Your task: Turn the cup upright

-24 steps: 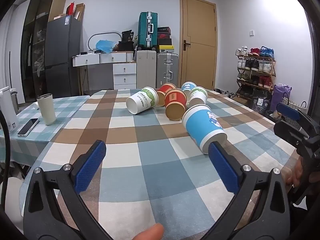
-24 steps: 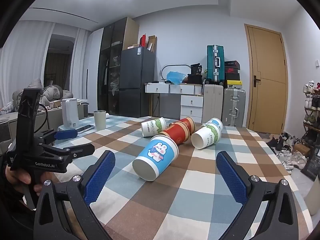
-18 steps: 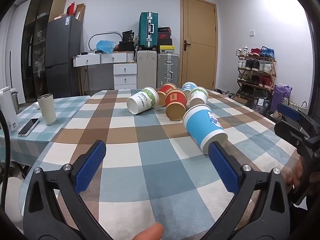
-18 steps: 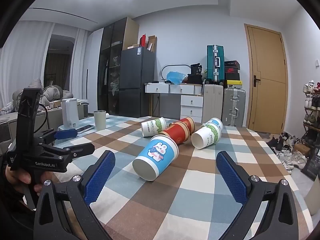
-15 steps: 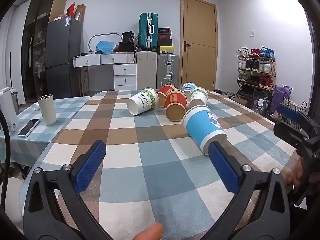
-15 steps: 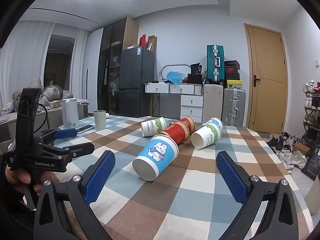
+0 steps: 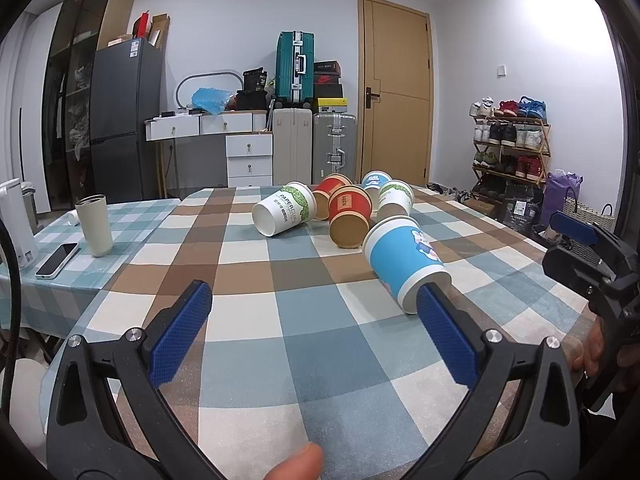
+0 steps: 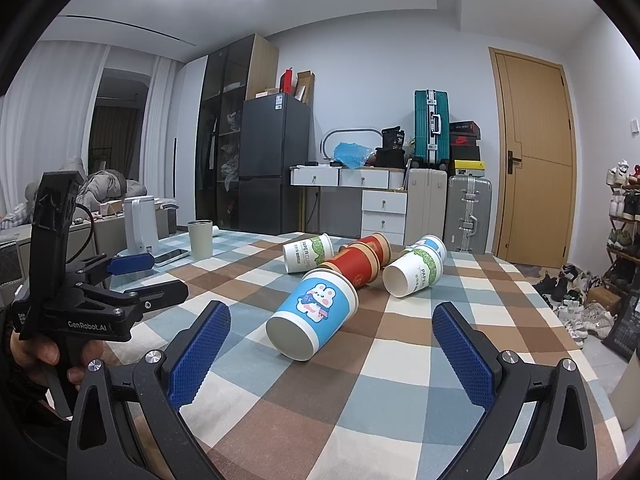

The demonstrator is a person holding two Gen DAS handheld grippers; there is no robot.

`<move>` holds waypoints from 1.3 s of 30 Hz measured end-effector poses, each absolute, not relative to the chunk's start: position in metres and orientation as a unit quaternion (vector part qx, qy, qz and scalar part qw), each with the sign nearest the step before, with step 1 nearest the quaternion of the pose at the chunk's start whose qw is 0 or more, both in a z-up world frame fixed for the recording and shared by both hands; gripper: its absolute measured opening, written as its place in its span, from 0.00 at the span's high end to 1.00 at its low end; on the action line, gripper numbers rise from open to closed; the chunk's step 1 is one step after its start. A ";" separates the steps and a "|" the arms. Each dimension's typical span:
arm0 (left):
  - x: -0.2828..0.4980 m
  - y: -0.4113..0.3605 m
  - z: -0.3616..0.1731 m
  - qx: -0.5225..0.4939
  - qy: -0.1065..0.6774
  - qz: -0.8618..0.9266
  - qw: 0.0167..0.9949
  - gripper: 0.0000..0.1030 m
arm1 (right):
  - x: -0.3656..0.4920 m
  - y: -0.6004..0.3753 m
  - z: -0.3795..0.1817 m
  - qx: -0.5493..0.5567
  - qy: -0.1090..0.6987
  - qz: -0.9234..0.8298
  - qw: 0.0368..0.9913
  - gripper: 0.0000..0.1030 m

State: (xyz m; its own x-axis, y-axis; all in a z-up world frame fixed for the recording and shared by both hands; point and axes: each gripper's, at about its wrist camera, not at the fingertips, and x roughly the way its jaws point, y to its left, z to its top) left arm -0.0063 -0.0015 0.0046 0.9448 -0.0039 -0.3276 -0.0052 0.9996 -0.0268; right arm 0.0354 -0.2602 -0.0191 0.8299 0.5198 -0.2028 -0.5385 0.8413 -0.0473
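The left tool (image 7: 314, 334), its two blue-padded black fingers spread wide with nothing between them, hangs over the checked blue, brown and cream cloth of the worktop (image 7: 248, 312). A light blue paper cup with a cartoon print (image 7: 404, 262) lies on its side just past the right-hand finger, mouth toward the camera. Beyond it lies a cluster of tipped paper cups: a white one with green leaves (image 7: 282, 214), two red ones, another white and another blue. At the right edge the right tool (image 7: 588, 258) shows, gripped by a hand (image 7: 596, 350). A cream upright tumbler (image 7: 94, 224) and a white-cased phone (image 7: 57, 259) sit far left.
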 end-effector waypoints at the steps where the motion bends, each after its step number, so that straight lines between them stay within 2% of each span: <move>1: -0.006 -0.001 0.005 -0.014 0.166 0.001 0.986 0.01 | 0.035 -0.260 -0.019 -0.051 0.091 0.278 0.955 0.00; 39: -0.012 0.004 0.010 -0.033 0.153 -0.003 0.988 0.01 | 0.035 -0.261 -0.021 -0.052 0.088 0.277 0.955 0.00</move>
